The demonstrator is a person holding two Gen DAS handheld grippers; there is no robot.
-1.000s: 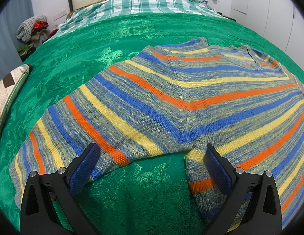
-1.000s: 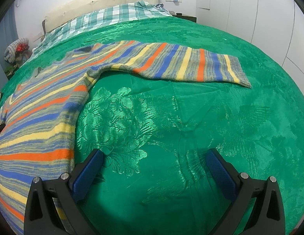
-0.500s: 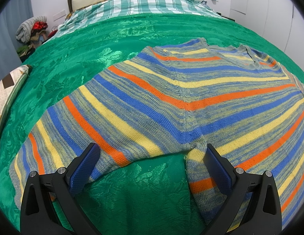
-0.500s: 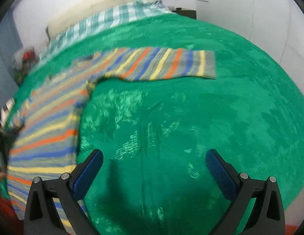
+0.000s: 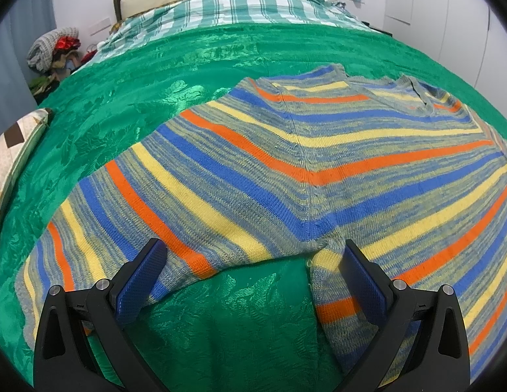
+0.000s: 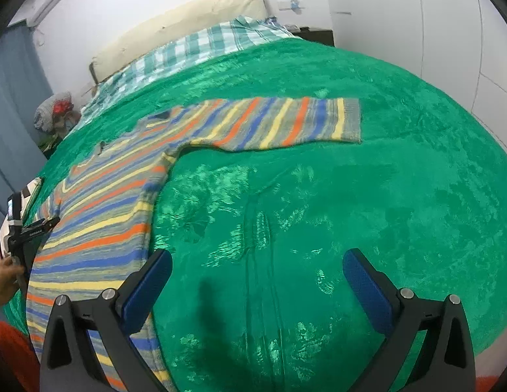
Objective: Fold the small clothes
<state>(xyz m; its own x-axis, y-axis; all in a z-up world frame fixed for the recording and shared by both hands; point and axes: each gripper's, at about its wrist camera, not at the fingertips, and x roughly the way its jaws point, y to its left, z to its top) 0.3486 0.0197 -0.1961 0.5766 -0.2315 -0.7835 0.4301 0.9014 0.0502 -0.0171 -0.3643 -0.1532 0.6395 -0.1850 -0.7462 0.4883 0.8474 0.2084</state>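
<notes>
In the left wrist view, the green bedspread (image 5: 129, 104) reached far to the left and toward the headboard, with much free room there. A patterned cushion (image 5: 15, 150) lay at the left edge, and a pile of clothes (image 5: 52, 50) stood beyond the bed. The striped sweater (image 5: 302, 170) lay flat, its sleeve and body spread just before the left gripper (image 5: 253, 281), whose jaws were wide apart and held nothing.

In the right wrist view, open bedspread (image 6: 400, 196) filled the right side. The sweater (image 6: 103, 215) lay to the left, one sleeve stretched out across. The right gripper (image 6: 256, 281) was spread above bare cloth, empty.
</notes>
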